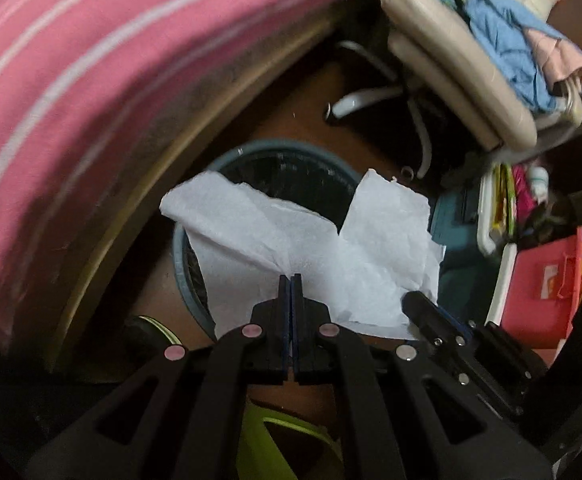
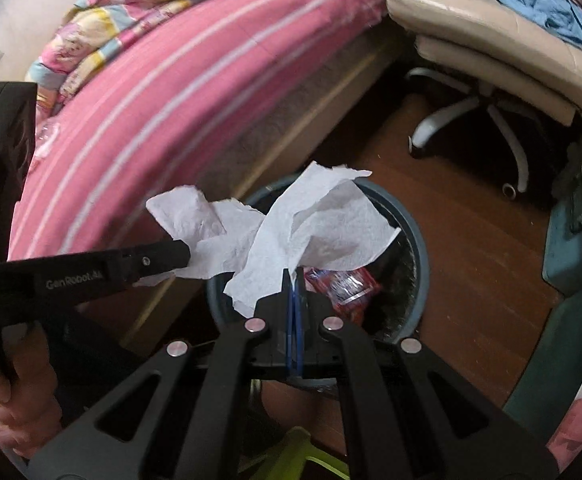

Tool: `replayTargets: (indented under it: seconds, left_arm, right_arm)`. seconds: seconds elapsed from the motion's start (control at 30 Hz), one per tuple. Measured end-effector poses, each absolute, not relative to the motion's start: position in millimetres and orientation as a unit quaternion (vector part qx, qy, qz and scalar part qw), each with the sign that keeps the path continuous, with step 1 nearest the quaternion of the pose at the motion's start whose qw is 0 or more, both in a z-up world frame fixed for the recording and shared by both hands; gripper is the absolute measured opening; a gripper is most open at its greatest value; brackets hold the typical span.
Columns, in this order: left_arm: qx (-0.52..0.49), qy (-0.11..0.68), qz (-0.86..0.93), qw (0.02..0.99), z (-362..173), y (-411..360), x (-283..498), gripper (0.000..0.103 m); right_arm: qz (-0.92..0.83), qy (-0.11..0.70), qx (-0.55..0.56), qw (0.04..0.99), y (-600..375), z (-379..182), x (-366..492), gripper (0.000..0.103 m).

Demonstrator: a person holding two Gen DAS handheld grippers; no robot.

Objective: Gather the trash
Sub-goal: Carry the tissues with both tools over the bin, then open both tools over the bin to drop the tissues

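Note:
A round blue-rimmed trash bin (image 1: 227, 160) stands on the wooden floor beside the bed; it also shows in the right wrist view (image 2: 419, 240). My left gripper (image 1: 291, 278) is shut on a white tissue (image 1: 259, 232) held over the bin. My right gripper (image 2: 293, 274) is shut on another white tissue (image 2: 331, 216) above the bin's opening. The right gripper (image 1: 415, 300) also shows in the left wrist view, and the left gripper (image 2: 183, 258) with its tissue (image 2: 195, 216) in the right wrist view. A red wrapper (image 2: 343, 284) lies inside the bin.
A bed with a pink striped sheet (image 2: 163, 92) runs along the left. A beige office chair (image 2: 491, 40) piled with blue clothes (image 1: 507, 48) stands behind the bin. Boxes and a pink container (image 1: 539, 280) crowd the right. A green slipper (image 1: 275, 440) is below.

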State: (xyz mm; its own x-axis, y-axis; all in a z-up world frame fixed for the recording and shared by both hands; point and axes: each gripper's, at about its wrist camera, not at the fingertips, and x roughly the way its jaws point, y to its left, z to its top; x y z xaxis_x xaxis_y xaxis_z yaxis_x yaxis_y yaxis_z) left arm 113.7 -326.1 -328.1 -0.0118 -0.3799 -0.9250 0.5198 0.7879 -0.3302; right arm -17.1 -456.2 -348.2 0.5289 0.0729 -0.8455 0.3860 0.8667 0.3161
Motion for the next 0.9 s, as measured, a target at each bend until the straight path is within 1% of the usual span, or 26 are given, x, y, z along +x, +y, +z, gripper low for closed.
replayTargets:
  seconds: [0.23,0.5,0.6,0.67,0.9]
  left_arm:
    - [0.083,0.665,-0.326,0.667,-371.4,-345.6,123.2,0.001]
    - [0.135,0.676,-0.322,0.649,-403.1,-363.2,128.4,0.001]
    - [0.141,0.681,-0.322,0.643,-411.6,-369.1,130.0,0.002]
    - [0.146,0.683,-0.32,0.64,-416.8,-373.4,130.8,0.004]
    - [0.153,0.689,-0.322,0.631,-425.8,-381.2,133.0,0.005]
  right_arm:
    - [-0.095,0.513,0.247,0.817,-456.4,-383.2,-8.5,0.001]
    - [-0.103,0.544,0.248,0.795,-462.1,-419.0,12.4,0.001]
    - [-0.106,0.554,0.25,0.787,-465.5,-429.9,18.3,0.001]
    - [-0.108,0.558,0.253,0.783,-466.9,-435.3,20.4,0.001]
    - [-0.112,0.573,0.258,0.77,-466.7,-450.2,24.6,0.003]
